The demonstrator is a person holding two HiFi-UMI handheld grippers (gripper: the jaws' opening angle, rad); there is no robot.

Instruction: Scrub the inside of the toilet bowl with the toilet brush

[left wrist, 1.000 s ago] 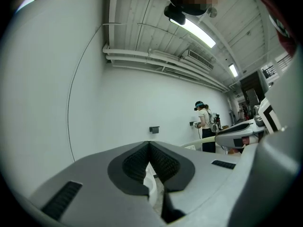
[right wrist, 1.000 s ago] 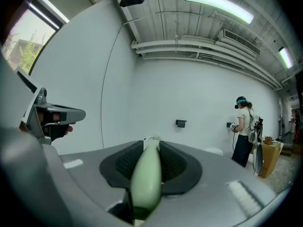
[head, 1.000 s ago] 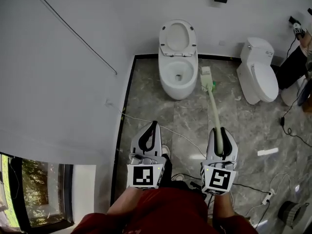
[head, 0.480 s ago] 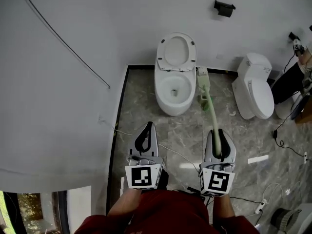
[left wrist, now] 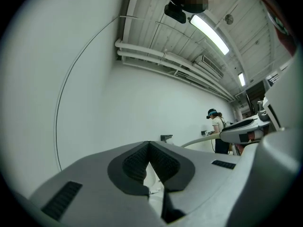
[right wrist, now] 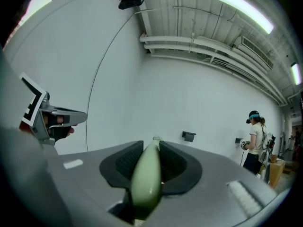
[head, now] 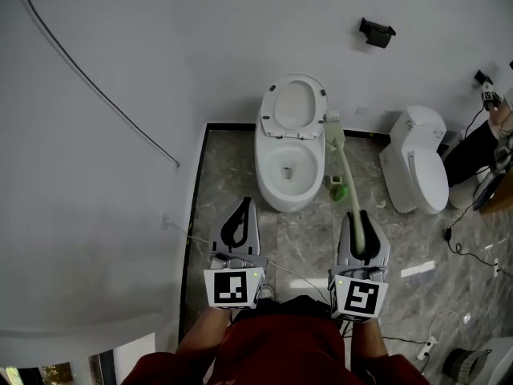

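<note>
A white toilet (head: 288,171) stands against the wall with its lid up and its bowl (head: 288,163) open. My right gripper (head: 358,215) is shut on the pale green handle of the toilet brush (head: 346,179). The brush head (head: 333,124) hangs in the air just right of the toilet's rim, outside the bowl. In the right gripper view the handle (right wrist: 144,183) runs out between the pads of the right gripper (right wrist: 151,148). A green brush holder (head: 339,189) stands on the floor below the brush. My left gripper (head: 243,207) is shut and empty; the left gripper view shows the left gripper (left wrist: 149,148) with pads together.
A second toilet (head: 417,167), lid down, stands to the right. A black fixture (head: 377,32) hangs on the wall. Cables and a power strip (head: 429,347) lie on the marble floor. A person (right wrist: 255,136) stands at the far right. White wall (head: 104,175) runs along the left.
I have moved closer to the toilet. The brush head has risen away from its green holder and now sits beside the toilet's rim. Both grippers stay shut.
</note>
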